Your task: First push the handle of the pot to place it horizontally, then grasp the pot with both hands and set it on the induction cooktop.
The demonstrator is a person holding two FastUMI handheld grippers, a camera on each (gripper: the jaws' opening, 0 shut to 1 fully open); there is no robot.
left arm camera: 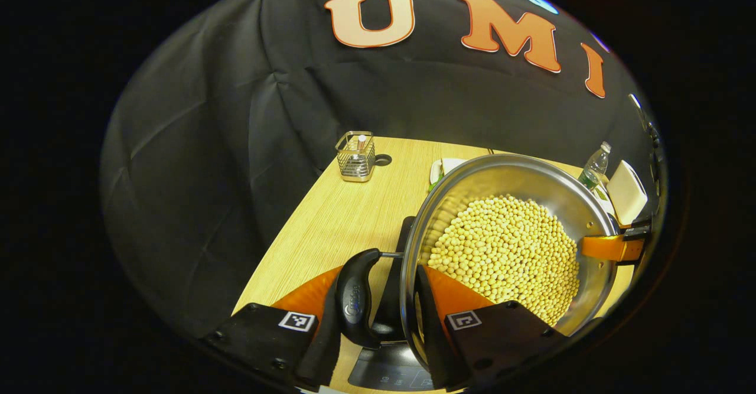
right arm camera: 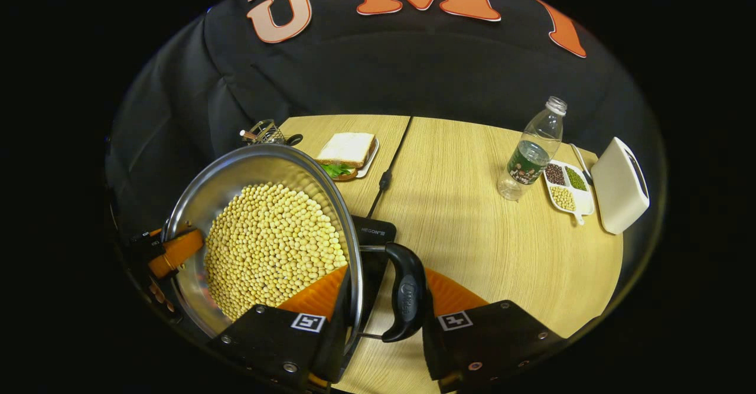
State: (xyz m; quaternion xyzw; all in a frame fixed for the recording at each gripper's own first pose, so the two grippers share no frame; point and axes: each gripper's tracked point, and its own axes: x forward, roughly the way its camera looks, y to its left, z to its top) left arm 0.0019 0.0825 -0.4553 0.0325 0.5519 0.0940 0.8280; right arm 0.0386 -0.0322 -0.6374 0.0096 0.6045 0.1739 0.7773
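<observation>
Left gripper (left arm camera: 378, 323) clamped across pot (left arm camera: 508, 175) rim and side handle (left arm camera: 356, 299), lower centre of left gripper view. Right gripper (right arm camera: 381, 323) likewise clamped on opposite handle (right arm camera: 406, 299). Pot holds soybeans (right arm camera: 271, 246), above induction cooktop (right arm camera: 372, 231); cooktop lettering not legible. Wooden desk (right arm camera: 472, 228), black cloth wall behind

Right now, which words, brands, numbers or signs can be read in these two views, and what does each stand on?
Nothing reads reliably.
Pale print on the black induction cooktop: too small.
Embossed logo on the black side handle of the steel pot: blurred.
Label on the clear plastic bottle: too small.
</observation>
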